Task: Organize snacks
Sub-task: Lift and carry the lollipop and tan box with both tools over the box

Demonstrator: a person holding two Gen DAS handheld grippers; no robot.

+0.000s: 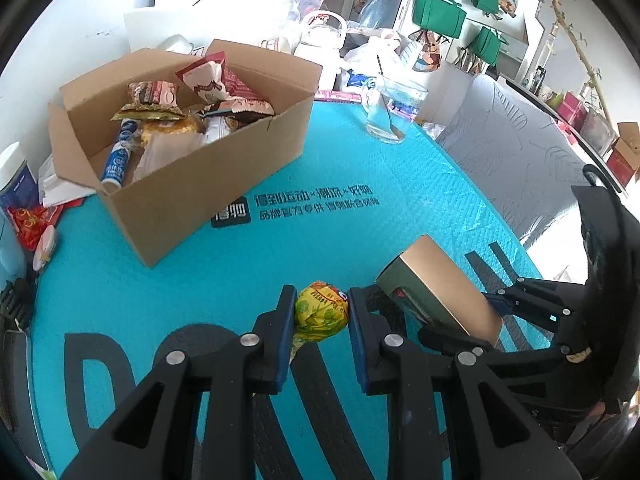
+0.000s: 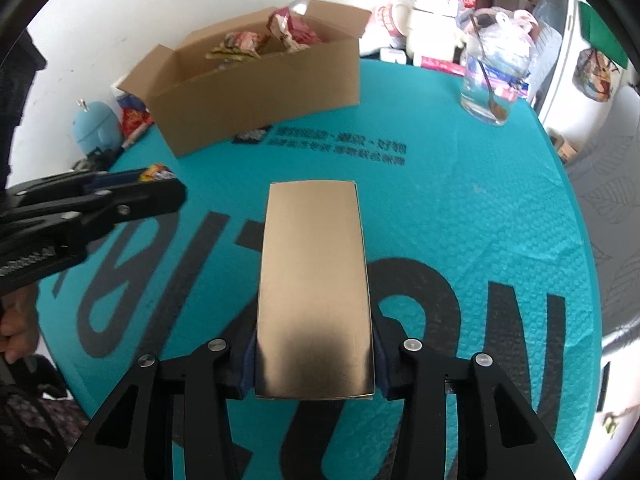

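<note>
My left gripper (image 1: 320, 295) is shut on a small yellow wrapped candy (image 1: 320, 314) just above the teal mat (image 1: 360, 184). In the right wrist view the same gripper (image 2: 160, 184) comes in from the left with the candy (image 2: 156, 172) at its tip. My right gripper (image 2: 315, 360) is shut on a long gold box (image 2: 316, 280), its pads pressing both long sides. That gold box (image 1: 440, 292) hangs tilted beside the candy in the left wrist view. An open cardboard box (image 1: 208, 184) (image 2: 260, 92) with several snack packets stands at the back left.
A glass with a spoon (image 1: 392, 108) (image 2: 488, 92) stands at the mat's far right. Behind it are a white kettle (image 2: 434, 28) and plastic bags. A blue round object (image 2: 96, 126) and red packets lie left of the cardboard box. A hand (image 2: 16, 328) shows at the left edge.
</note>
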